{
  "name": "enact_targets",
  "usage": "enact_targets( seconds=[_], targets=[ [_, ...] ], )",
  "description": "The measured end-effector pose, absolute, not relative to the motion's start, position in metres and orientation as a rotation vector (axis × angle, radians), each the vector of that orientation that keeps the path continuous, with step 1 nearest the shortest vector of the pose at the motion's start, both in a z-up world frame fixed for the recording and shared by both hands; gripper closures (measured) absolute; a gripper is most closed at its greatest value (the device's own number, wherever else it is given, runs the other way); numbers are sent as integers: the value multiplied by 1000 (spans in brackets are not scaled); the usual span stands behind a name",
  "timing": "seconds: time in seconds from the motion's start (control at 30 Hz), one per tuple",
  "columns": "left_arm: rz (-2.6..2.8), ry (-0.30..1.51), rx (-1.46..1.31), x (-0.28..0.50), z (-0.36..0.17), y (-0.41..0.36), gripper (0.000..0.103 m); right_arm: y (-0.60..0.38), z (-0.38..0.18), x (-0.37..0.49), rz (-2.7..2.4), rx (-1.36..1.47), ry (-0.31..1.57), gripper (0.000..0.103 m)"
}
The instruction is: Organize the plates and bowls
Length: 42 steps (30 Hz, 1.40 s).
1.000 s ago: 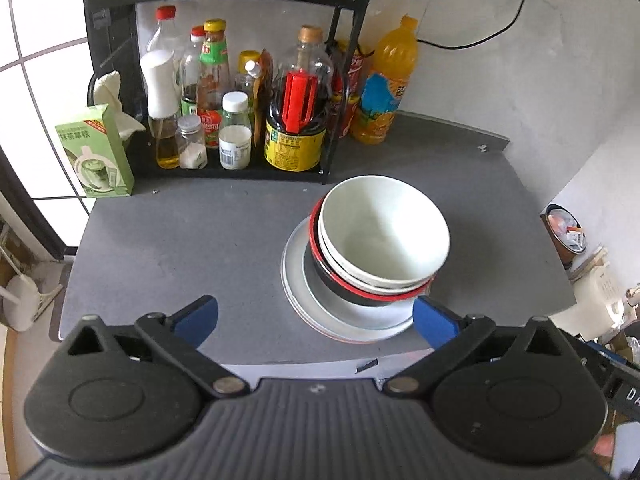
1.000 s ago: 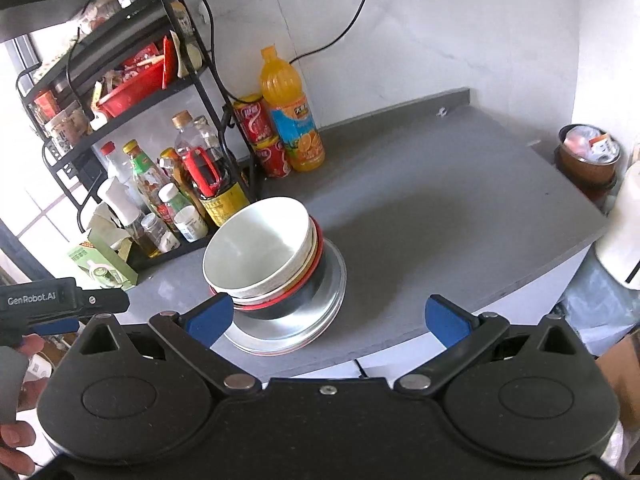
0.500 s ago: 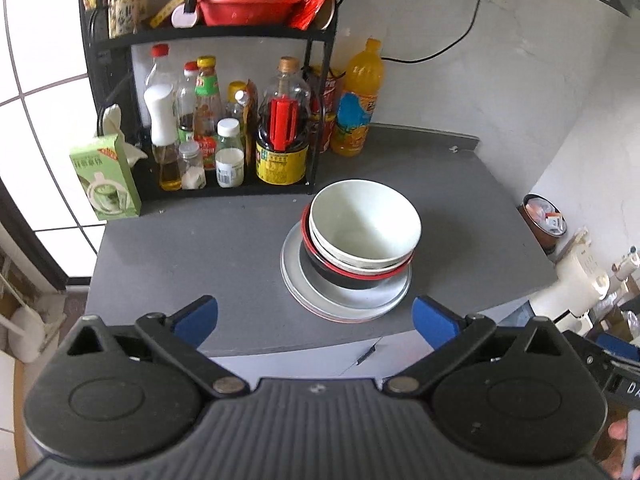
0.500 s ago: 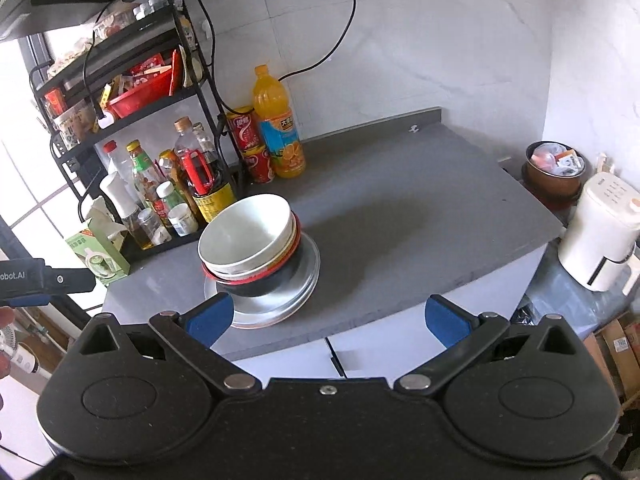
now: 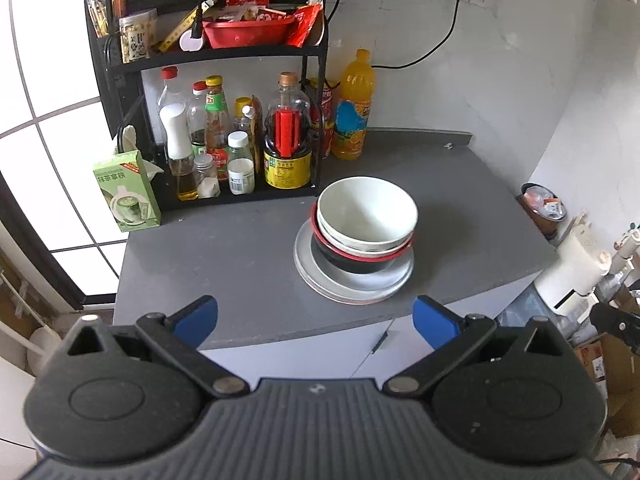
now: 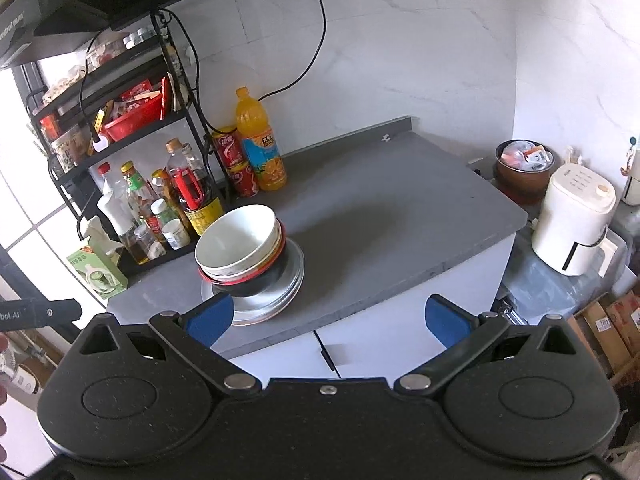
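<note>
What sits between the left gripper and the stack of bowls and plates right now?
Nothing: the left wrist view shows only bare grey countertop and its front edge between the open left gripper and the stack.

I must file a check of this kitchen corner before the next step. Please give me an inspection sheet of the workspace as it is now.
Surface: grey countertop, mostly bare.
Job's things: white bowl nested in a red-rimmed black bowl, on stacked plates.
Clutter: black rack of sauce bottles; green carton; orange drink bottle; red cans.
Grippers: left gripper and right gripper open, empty, short of the counter.
Cables: black cord from wall socket toward the rack.
Surroundings: white appliance, brown pot, cardboard boxes.
</note>
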<state>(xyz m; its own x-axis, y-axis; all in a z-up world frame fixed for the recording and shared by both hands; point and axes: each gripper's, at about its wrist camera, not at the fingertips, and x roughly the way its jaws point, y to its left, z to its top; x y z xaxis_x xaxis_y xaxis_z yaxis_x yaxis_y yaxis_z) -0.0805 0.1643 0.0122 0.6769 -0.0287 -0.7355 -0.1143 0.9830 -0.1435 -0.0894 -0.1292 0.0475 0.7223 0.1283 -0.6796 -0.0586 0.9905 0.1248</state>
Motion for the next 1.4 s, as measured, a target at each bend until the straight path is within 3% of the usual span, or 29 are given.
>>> enact_targets(
  seconds=[1.4],
  targets=[
    [69,841,-120,-118,23,141,0,-111,64,-123,120,52,773,0]
  ],
)
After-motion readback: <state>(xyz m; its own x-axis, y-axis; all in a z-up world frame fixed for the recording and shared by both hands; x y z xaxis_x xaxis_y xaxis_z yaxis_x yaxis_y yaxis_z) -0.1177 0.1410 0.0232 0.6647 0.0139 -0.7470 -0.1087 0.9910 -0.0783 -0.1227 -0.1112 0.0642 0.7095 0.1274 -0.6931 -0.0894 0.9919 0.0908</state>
